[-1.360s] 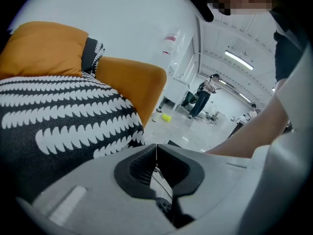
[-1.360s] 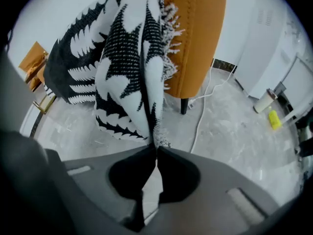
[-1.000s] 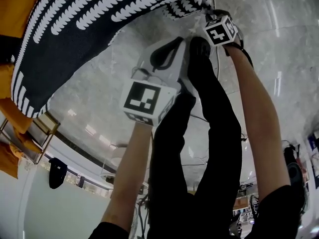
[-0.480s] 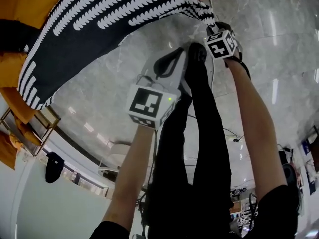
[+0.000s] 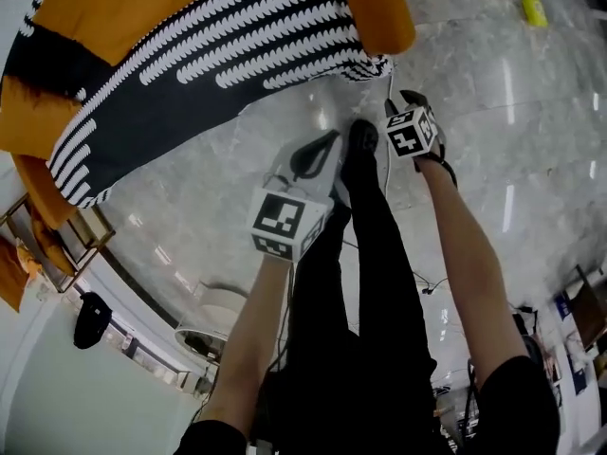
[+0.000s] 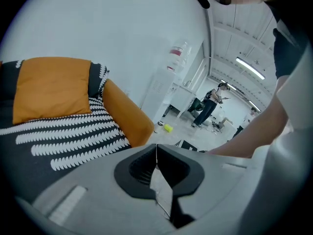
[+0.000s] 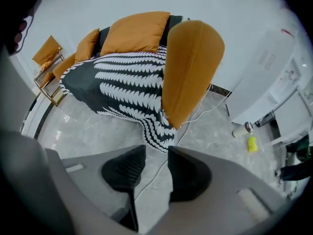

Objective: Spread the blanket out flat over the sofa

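The black blanket with white leaf rows (image 5: 190, 74) lies over the orange sofa (image 5: 142, 3), and its lower corner (image 7: 164, 133) hangs to the floor beside the sofa arm (image 7: 188, 67). My left gripper (image 5: 318, 150) is off the sofa, above the floor. Its jaws (image 6: 156, 153) are shut with nothing in them, and the blanket (image 6: 63, 136) lies beyond them. My right gripper (image 5: 403, 107) points down at the floor near the hanging corner. Its jaws (image 7: 156, 153) have just been opening; they stand open with only floor between them.
A white cable (image 7: 195, 116) runs over the marble floor by the sofa arm. A yellow bottle (image 7: 252, 142) and a white cabinet (image 7: 274, 77) stand to the right. My legs and shoe (image 5: 360, 140) are between the grippers. An orange-seated side chair (image 7: 46, 58) stands at the sofa's far end.
Both grippers have pulled back from the blanket's hanging edge. The right gripper, earlier right at the corner, is now clear of it. More of the sofa shows.
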The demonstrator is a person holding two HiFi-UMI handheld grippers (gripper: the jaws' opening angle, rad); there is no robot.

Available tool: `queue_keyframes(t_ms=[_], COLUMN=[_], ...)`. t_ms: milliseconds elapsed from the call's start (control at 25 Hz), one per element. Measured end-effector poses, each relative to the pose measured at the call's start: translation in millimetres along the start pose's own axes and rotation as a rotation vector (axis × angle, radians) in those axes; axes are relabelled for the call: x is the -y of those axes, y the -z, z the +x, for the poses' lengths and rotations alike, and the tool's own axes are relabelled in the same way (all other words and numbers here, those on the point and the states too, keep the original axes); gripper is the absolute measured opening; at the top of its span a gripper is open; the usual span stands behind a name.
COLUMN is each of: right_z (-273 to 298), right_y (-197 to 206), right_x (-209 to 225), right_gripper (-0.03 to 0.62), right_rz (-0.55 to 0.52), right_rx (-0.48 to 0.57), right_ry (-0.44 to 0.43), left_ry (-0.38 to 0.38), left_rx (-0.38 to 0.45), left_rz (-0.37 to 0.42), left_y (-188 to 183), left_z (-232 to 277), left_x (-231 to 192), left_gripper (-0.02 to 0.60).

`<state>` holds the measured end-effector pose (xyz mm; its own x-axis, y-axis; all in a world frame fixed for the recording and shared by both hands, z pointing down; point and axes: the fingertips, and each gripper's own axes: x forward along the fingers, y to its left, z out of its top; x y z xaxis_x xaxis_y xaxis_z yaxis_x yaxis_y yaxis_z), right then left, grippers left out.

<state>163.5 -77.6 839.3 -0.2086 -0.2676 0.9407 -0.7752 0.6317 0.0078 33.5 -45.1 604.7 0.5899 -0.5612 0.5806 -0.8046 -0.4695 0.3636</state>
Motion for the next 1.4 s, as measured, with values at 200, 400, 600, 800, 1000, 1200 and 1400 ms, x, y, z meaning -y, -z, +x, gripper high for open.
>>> queue_keyframes(t_ms=[200, 400, 600, 800, 1000, 1200, 1400], right_z=[-30, -77, -138, -192, -247, -306, -347], right_y=[4, -30, -58, -108, -162, -202, -228], right_x=[5, -2, -27, -56, -82, -110, -146], right_gripper=[0.144, 0.144, 0.135, 0.130, 0.118, 0.080, 0.058], right_rz=[0.017, 0.022, 0.052, 0.138, 0.140, 0.150, 0.132], right_rx=[0.040, 0.089, 0.150, 0.260, 0.375, 0.462, 0.509], right_ry=[-0.035, -0.049, -0.083, -0.141, -0.148, -0.173, -0.199], left_ry=[-0.044, -0.075, -0.093, -0.101, -0.092, -0.095, -0.061], left_rx=[0.020, 0.054, 0.067, 0.096, 0.123, 0.197, 0.246], left_rz=[-0.003, -0.017, -0.012, -0.011, 0.003, 0.007, 0.032], left_y=[-19, -49, -74, -91, -105, -135, -162], left_z=[-3, -26, -67, -107, -147, -188, -234], left_x=[21, 27, 39, 37, 29, 14, 12], left_gripper=[0.012, 0.012, 0.012, 0.012, 0.012, 0.012, 0.012])
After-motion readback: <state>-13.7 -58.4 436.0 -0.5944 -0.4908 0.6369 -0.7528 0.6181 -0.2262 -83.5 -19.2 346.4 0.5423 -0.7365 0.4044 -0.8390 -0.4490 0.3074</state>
